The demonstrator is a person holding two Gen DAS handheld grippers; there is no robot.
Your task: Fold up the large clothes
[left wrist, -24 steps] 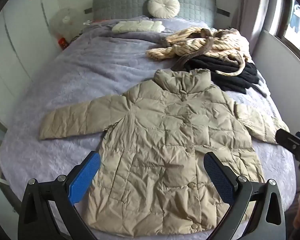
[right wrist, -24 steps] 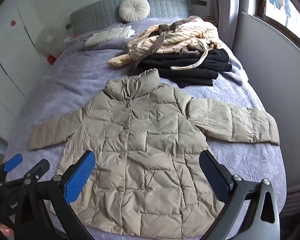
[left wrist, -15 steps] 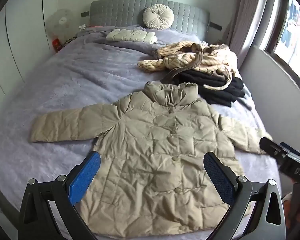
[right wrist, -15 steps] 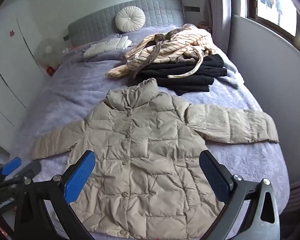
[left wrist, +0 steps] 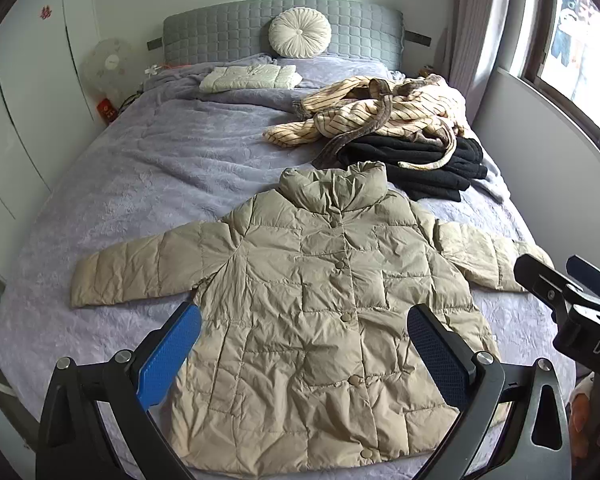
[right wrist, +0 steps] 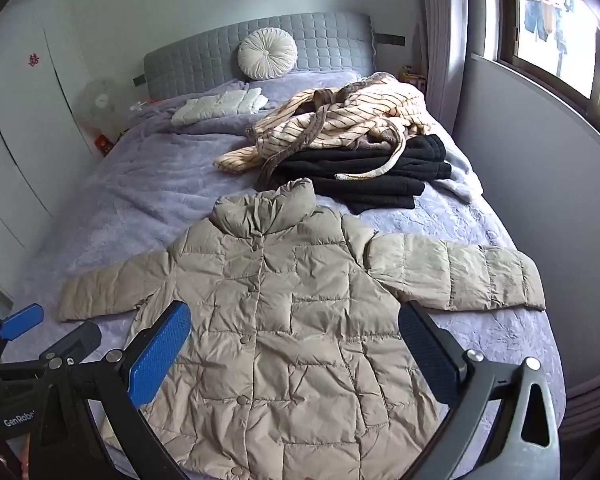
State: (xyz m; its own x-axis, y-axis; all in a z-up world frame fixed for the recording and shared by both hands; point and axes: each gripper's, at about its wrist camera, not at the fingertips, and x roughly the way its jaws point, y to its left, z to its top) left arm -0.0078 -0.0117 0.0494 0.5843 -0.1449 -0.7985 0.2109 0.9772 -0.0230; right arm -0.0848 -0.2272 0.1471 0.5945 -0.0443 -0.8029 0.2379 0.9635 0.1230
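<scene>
The beige puffer jacket [left wrist: 332,312] lies flat on the bed [left wrist: 148,184], buttoned, both sleeves spread out. The left gripper [left wrist: 304,354] and right gripper [right wrist: 296,346] hover with jaws wide apart, holding nothing.

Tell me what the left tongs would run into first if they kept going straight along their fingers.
Most likely the beige puffer jacket. The left tongs are open and empty, angled down over its lower front panel, which lies flat on the bed. Nothing shows between the fingers and the fabric, though depth is hard to judge.
</scene>
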